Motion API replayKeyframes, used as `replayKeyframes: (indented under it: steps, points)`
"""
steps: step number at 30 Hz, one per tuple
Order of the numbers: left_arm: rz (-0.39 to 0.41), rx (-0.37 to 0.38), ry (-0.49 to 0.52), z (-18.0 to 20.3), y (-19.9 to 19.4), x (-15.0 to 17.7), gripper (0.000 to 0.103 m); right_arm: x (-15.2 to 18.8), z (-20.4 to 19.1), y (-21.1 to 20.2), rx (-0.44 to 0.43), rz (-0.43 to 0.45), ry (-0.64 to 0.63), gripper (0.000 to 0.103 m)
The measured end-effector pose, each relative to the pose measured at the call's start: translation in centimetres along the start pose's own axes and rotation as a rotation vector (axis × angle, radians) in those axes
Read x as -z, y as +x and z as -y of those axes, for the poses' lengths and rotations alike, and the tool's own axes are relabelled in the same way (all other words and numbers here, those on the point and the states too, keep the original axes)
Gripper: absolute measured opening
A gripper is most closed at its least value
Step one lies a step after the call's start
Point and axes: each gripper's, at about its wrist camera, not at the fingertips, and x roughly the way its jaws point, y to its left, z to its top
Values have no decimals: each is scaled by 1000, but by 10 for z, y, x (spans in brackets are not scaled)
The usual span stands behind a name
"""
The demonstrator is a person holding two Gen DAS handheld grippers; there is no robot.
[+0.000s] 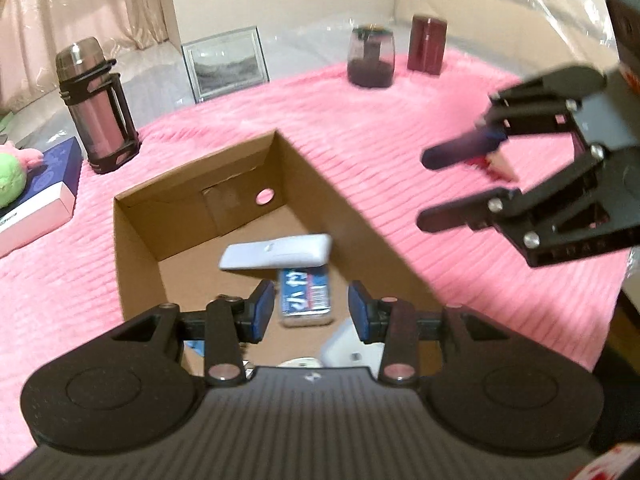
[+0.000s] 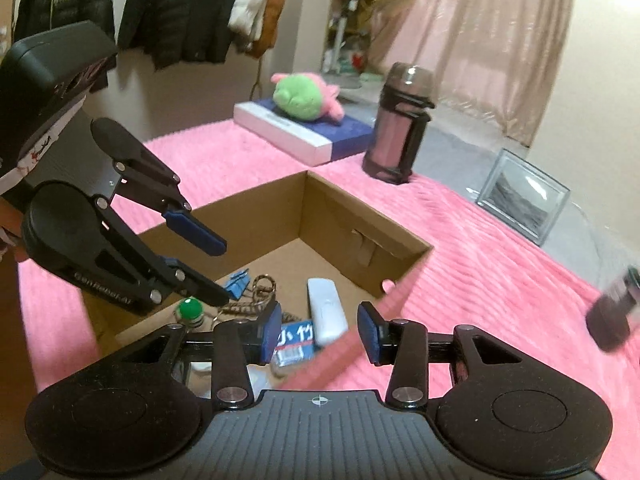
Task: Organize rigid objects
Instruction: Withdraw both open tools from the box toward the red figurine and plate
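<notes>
Rigid objects already lie in your cardboard box [image 1: 140, 216]: a white remote-shaped bar [image 1: 276, 256] on its floor, a blue printed packet [image 1: 306, 298] touching the bar's near side, and, in the right wrist view, a blue binder clip [image 2: 238, 282], a braided cord [image 2: 260, 292] and a green-capped piece [image 2: 190, 308] toward the box's left side. Other candidates stand outside the box on the pink blanket [image 1: 360, 140]: a steel flask [image 1: 96, 108] beyond its left corner, a picture frame [image 1: 226, 64] behind it, and a dark glass jar [image 1: 370, 58] and a maroon canister [image 1: 426, 44] well beyond its right wall.

Your left gripper [image 1: 310, 312] hovers over the box's near end with its pads spread wide and nothing between them. Your right gripper [image 2: 318, 334] hangs over the box's near right wall, likewise spread and empty (the packet showing between its pads lies on the box floor, not in its hold).

You look to be between placements: both tools are free and several things remain outside. The next move calls for choosing one outside piece, probably the jar or canister for the right gripper, carrying the open fingers away from the box to it, and closing squarely across its upright sides so it doesn't tip on the soft pile.
</notes>
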Motion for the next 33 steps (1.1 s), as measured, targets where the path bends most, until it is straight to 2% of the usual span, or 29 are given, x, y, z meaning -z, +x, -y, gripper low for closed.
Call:
replayKeyframes:
  steps: [3, 9, 11, 19, 27, 29, 33]
  points:
    - [32, -1, -21, 19, -13, 4, 35, 18, 0, -29, 22, 25, 50, 44]
    - [70, 9, -68, 56, -29, 13, 36, 61, 6, -79, 29, 88, 234, 50]
    - [84, 24, -87, 67, -32, 18, 41, 77, 4, -91, 54, 87, 265, 52]
    - [129, 32, -139, 111, -37, 33, 42, 140, 1, -132, 129, 67, 345, 54]
    - [191, 32, -168, 153, -43, 41, 52, 185, 12, -168, 217, 76, 447, 59]
    - [203, 25, -152, 167, -41, 40, 64, 196, 15, -175, 240, 74, 469, 62]
    - [234, 39, -121, 195, -32, 39, 73, 213, 26, -188, 289, 75, 521, 67]
